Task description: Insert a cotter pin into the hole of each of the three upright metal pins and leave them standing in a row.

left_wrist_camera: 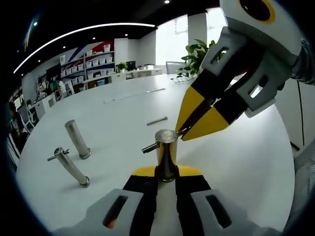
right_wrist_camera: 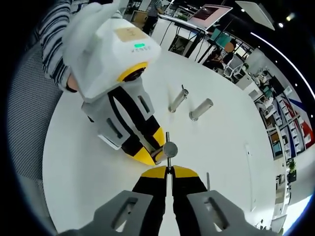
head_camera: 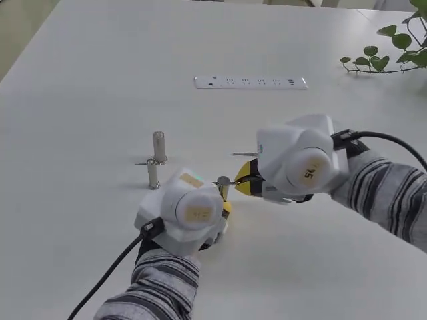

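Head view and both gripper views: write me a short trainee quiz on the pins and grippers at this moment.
1. True or false: the left gripper is shut on an upright metal pin.
2. What does the right gripper hold?
A) a cotter pin at the held pin's hole
B) a plant leaf
C) nothing
3. Fill in: of the two metal pins standing free on the table, ____ carries a cotter pin through it.

Key:
1. True.
2. A.
3. One: the fitted pin has a cross-piece, and the bare pin beside it has none.
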Tool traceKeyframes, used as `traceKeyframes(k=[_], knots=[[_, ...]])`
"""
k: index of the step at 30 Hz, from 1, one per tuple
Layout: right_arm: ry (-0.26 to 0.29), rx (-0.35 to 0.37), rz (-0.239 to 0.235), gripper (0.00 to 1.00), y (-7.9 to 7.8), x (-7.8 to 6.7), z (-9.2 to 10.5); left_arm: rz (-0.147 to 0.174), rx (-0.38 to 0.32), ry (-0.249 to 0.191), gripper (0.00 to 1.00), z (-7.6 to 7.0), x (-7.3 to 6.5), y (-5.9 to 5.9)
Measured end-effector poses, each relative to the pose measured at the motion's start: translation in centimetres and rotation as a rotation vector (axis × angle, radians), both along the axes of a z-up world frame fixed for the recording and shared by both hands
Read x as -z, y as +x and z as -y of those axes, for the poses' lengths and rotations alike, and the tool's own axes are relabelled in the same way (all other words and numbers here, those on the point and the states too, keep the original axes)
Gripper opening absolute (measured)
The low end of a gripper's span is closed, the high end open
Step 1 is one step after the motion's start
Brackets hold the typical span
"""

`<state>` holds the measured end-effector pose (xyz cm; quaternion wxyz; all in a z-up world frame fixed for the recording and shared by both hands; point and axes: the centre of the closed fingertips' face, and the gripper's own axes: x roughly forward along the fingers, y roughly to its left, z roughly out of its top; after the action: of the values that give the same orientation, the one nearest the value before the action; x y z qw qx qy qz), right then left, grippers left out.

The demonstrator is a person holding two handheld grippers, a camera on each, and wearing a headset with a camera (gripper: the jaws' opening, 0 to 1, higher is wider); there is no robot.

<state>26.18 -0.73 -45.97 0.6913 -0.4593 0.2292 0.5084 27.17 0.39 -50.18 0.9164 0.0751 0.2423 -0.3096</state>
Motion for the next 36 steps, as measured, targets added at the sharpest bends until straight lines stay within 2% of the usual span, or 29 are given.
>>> traceKeyframes(k=[16, 21, 29, 36], knots=[[-0.004, 0.005, 0.012, 0.00, 0.18, 0.09, -0.02, 0.004, -0.005, 0.002, 0.10, 0.03, 0.00, 0.07], [0.021, 0.020, 0.013, 0.06, 0.13, -0.33, 0.09, 0.002, -0.006, 0.002, 0.10, 0.03, -0.02, 0.07], [0.019, 0.029, -0.004, 0.00, -0.09, -0.23, 0.35, 0.000, -0.008, 0.002, 0.10, 0.06, -0.01, 0.07], [0.031, 0.044, -0.010, 0.00, -0.06, -0.37, 0.20, 0.000, -0.008, 0.004, 0.10, 0.05, -0.02, 0.05]])
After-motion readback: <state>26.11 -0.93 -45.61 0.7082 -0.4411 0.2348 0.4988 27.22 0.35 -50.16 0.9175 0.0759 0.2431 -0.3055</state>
